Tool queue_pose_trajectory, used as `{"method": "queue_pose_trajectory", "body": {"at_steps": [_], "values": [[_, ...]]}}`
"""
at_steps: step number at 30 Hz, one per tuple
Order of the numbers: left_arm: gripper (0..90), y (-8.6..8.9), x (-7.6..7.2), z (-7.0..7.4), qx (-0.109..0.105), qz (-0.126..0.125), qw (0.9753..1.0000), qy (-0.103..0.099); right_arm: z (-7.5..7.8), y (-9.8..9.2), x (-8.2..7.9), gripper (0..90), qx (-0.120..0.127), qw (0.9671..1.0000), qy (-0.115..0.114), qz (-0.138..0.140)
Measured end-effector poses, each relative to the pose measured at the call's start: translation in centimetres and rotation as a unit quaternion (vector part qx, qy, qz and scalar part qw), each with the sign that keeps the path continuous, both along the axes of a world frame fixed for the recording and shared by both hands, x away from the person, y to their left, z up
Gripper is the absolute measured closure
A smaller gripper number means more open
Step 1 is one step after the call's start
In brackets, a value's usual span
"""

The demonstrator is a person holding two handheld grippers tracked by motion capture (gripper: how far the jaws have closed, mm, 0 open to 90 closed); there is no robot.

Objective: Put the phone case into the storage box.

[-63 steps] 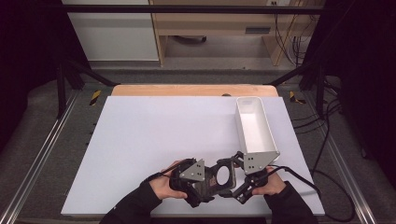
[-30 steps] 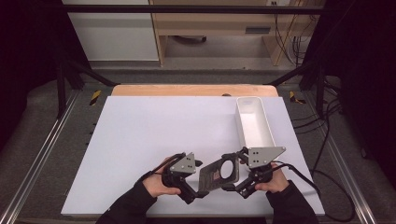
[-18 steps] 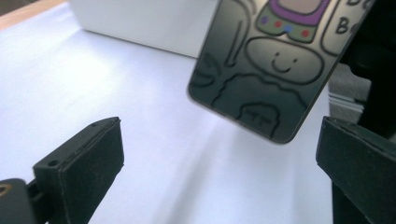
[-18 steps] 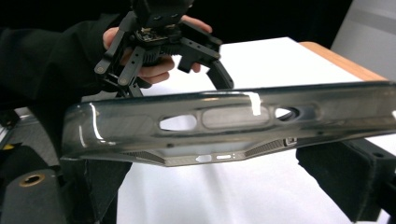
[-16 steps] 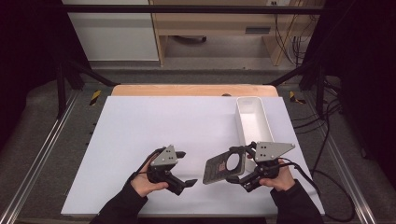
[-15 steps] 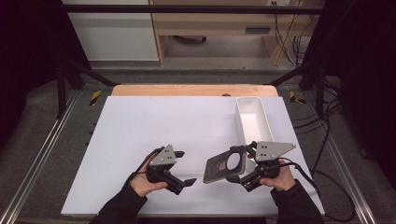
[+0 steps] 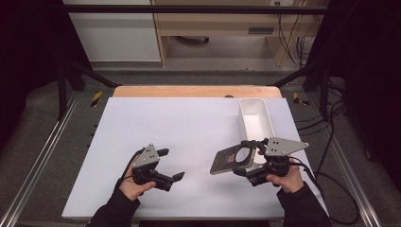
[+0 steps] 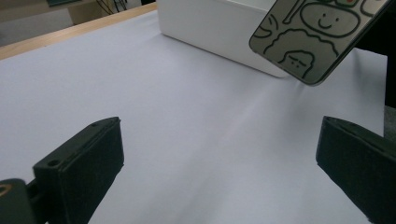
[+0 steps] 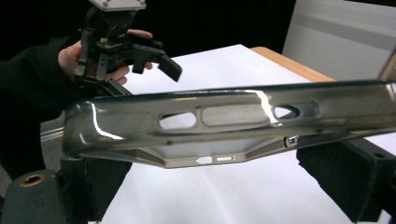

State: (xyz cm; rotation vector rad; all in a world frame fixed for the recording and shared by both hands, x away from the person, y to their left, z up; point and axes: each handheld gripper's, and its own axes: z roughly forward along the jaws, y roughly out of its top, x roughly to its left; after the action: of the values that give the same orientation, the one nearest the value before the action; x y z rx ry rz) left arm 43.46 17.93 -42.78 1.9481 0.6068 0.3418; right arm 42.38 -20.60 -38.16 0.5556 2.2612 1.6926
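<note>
Grey phone case [image 7: 231,160] now hangs pinched in the right gripper [image 7: 253,163] alone, the left gripper [image 7: 165,165] having let go and drawn back, jaws spread.

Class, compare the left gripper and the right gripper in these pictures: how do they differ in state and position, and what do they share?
The left gripper is open, with nothing between its fingers, while the right gripper is shut on the phone case. The left gripper sits over bare white table, while the right gripper is beside the white bin. Both are black, hand-held, and carry a grey three-cornered plate.
</note>
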Motion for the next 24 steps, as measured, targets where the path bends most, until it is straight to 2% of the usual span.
{"method": "queue_pose_trajectory", "body": {"at_steps": [6, 10, 24], "values": [[0.5, 1.5, -0.1, -0.2, -0.013, 0.025, 0.9996, -0.004, 0.3, -0.3, 0.1, 11.7, 0.004, 0.9998, 0.003, -0.020], [0.5, 2.3, -0.1, -0.4, -0.014, 0.039, 0.9991, -0.007, 0.5, -0.5, 0.1, 11.7, 0.008, 0.9994, 0.002, -0.035], [0.4, 5.0, -0.5, -1.0, -0.022, 0.077, 0.9967, -0.014, 1.8, -1.1, 0.4, 11.7, 0.012, 0.9954, 0.000, -0.095]]}}
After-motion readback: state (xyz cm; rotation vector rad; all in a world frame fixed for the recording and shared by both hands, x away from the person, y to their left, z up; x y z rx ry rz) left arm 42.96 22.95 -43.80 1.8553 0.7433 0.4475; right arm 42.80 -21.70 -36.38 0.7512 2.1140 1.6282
